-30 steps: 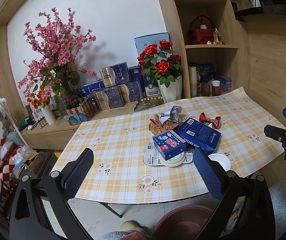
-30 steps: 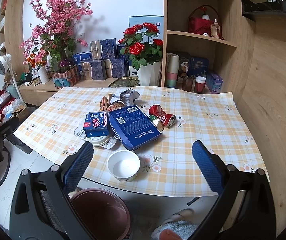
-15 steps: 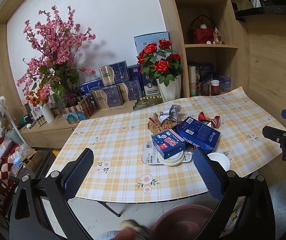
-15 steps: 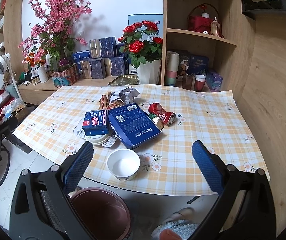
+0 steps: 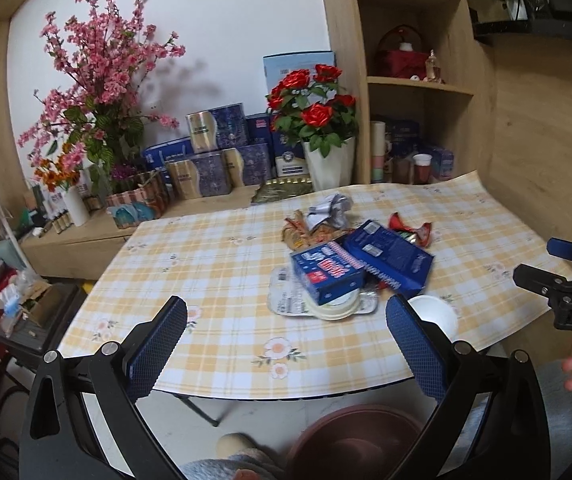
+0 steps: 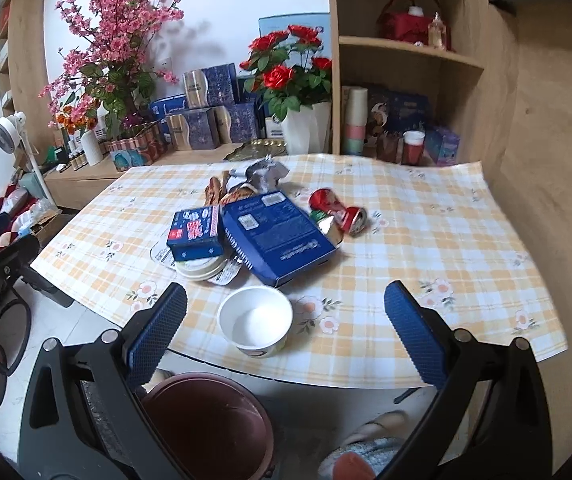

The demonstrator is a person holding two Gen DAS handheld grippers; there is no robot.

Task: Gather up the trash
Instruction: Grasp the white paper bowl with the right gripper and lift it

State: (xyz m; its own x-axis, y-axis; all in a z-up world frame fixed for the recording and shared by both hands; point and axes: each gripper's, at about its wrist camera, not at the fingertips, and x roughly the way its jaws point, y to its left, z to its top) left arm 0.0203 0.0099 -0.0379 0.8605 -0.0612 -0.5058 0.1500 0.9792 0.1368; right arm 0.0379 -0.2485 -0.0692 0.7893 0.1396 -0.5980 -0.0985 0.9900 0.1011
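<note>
Trash is piled mid-table: a small blue carton (image 6: pixel 197 233) on a round lid, a large blue box (image 6: pixel 277 237), a crushed red can (image 6: pixel 338 212), crumpled silver foil (image 6: pixel 264 174) and snack wrappers. A white paper bowl (image 6: pixel 255 321) stands at the near table edge. A brown bin (image 6: pixel 206 424) sits on the floor below it. My right gripper (image 6: pixel 285 334) is open, held just in front of the bowl and above the bin. My left gripper (image 5: pixel 286 346) is open over the table's near edge, with the small carton (image 5: pixel 326 274) and large box (image 5: pixel 390 258) ahead of it.
The checked tablecloth (image 6: pixel 426 240) covers the table. Behind it stand a vase of red roses (image 6: pixel 306 120), pink blossoms (image 6: pixel 114 52), stacked blue boxes (image 6: pixel 206 120) and a wooden shelf with cups (image 6: pixel 356 120). A person's slippered foot (image 6: pixel 370 432) is under the table.
Both grippers have moved forward toward the table, so the trash pile and bowl look closer. Nothing on the table has moved and both grippers stay open.
</note>
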